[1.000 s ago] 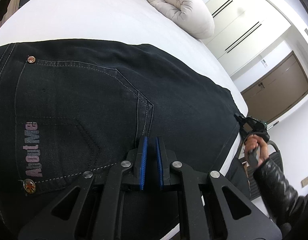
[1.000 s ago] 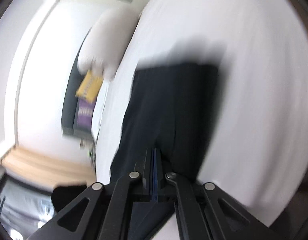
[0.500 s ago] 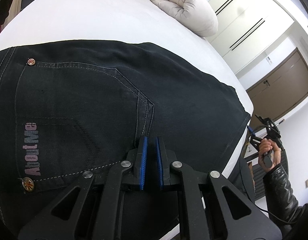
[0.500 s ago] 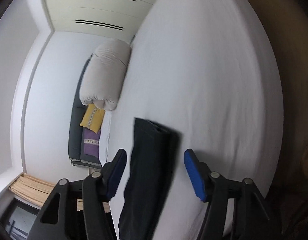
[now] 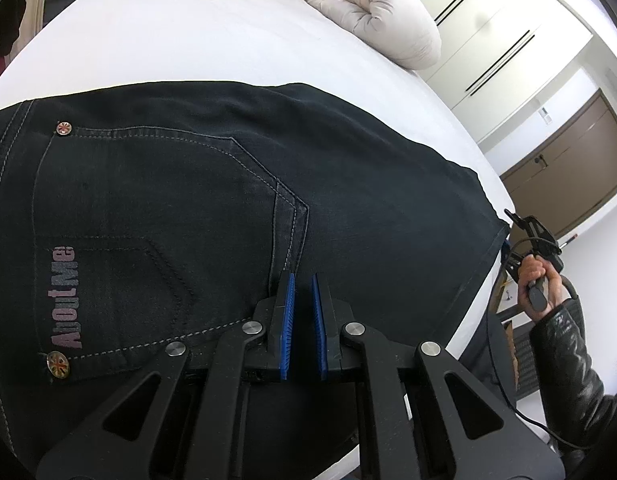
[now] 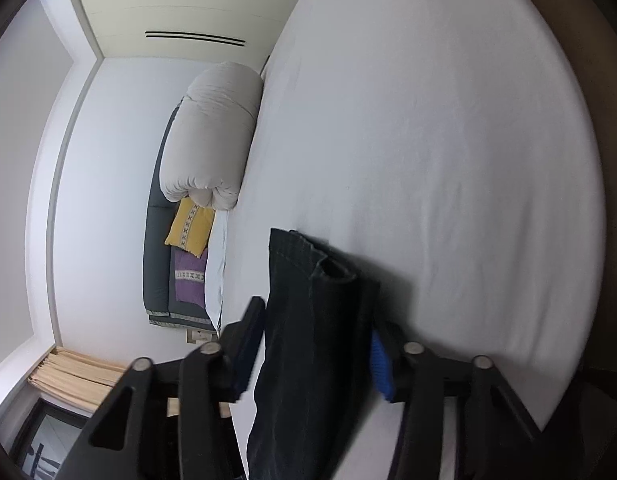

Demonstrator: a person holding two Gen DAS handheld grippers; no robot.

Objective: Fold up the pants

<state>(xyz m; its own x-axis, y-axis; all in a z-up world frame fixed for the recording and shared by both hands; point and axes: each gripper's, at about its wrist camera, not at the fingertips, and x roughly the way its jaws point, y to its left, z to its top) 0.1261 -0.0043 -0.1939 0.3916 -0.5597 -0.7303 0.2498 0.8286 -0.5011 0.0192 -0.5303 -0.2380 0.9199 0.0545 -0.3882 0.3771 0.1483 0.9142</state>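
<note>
A: What sits nearest in the left wrist view?
B: The left hand-held gripper (image 5: 303, 304), its blue pads clenched almost together, with dark denim behind the tips; whether it pinches a fold I cannot tell. Under it, the black pants (image 5: 228, 200) lie flat on the white bed (image 5: 188, 32).

A: Any writing?
B: "About Me" in pink letters (image 5: 64, 298) at 9 o'clock from the pads, running up the back pocket (image 5: 140, 240). A rivet with a flag pattern (image 5: 58, 363) sits below it, another rivet (image 5: 64, 128) at the pocket's upper corner.

A: The right side?
B: The right hand-held gripper (image 6: 314, 344) is released; its jaws have just been closing, with the pant leg's end (image 6: 312, 320) between them, pads not clearly pressing. The hem opening (image 6: 334, 270) gapes at 12 o'clock from it.

A: Edges and open room?
B: The pants' far edge runs from 9 toward 3 o'clock in the left view, reaching the bed's edge beside the person's right hand (image 5: 538, 280). Beyond, bare sheet stretches toward 12 o'clock up to a rolled duvet (image 5: 372, 12). In the right view, yellow (image 6: 190, 228) and purple (image 6: 190, 276) cushions lie at 10 o'clock
</note>
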